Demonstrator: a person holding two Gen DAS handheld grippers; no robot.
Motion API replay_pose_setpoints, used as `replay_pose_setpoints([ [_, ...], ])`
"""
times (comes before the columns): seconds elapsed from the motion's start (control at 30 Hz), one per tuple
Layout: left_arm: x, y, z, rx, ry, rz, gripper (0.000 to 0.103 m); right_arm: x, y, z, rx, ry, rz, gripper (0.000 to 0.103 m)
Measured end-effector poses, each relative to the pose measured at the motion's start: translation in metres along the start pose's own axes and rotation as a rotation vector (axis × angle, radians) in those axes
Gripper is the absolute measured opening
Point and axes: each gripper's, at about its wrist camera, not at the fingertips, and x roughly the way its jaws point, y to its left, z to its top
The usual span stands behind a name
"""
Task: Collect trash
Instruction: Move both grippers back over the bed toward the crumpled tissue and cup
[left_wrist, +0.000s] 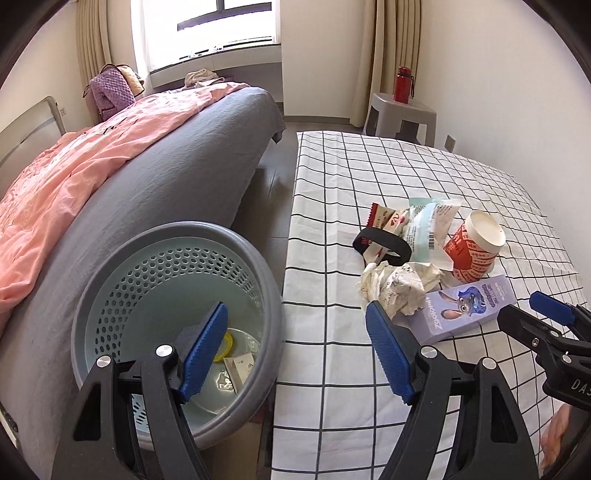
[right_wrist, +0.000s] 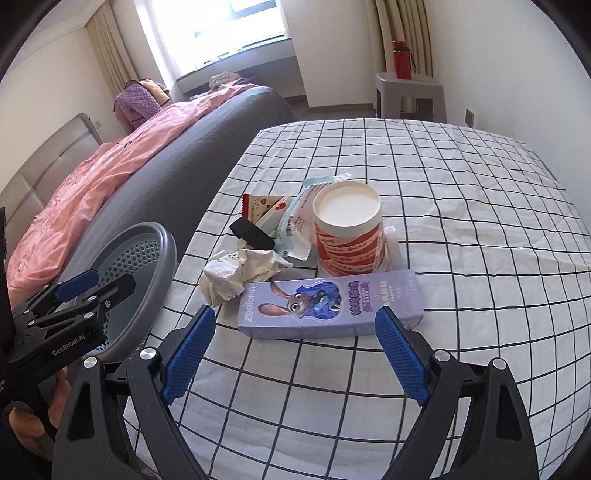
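A grey waste basket (left_wrist: 258, 273) (right_wrist: 162, 258) stands between the bed and the table, with a few scraps at its bottom. On the checked tablecloth lies a trash pile: a purple rabbit-print box (right_wrist: 328, 308) (left_wrist: 469, 306), crumpled paper (right_wrist: 240, 275) (left_wrist: 399, 284), a red-and-white paper cup (right_wrist: 347, 236) (left_wrist: 474, 245), wrappers (right_wrist: 291, 221) (left_wrist: 424, 221) and a black band (left_wrist: 380, 245) (right_wrist: 253, 232). My left gripper (left_wrist: 295, 347) is open and empty, spanning the basket rim and table edge. My right gripper (right_wrist: 295, 354) is open and empty, just short of the purple box.
A bed with a grey sheet (left_wrist: 166, 173) and pink quilt (left_wrist: 74, 177) lies left of the basket. A grey stool (left_wrist: 402, 114) with a red bottle (left_wrist: 402, 83) stands at the far wall. The checked tablecloth (right_wrist: 461, 221) stretches to the right.
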Motion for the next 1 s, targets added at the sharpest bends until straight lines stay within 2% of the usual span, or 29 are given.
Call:
replay_pose_setpoints([
  [0.2,0.006,-0.017,0.009,0.039,0.001,-0.074,0.074,-0.005,-0.014,0.006,0.026,-0.01,-0.058,0.088],
  [0.4,0.006,-0.025,0.016,0.083,-0.032,-0.098,0.074,-0.018,-0.03,0.004,0.088,-0.048,-0.098,0.089],
  [0.7,0.01,-0.022,0.021,0.092,-0.015,-0.092,0.074,-0.022,-0.048,-0.008,0.141,-0.033,-0.134,0.089],
  [1.0,0.023,-0.021,0.018,0.081,0.011,-0.092,0.074,-0.006,-0.048,-0.008,0.136,-0.005,-0.134,0.089],
])
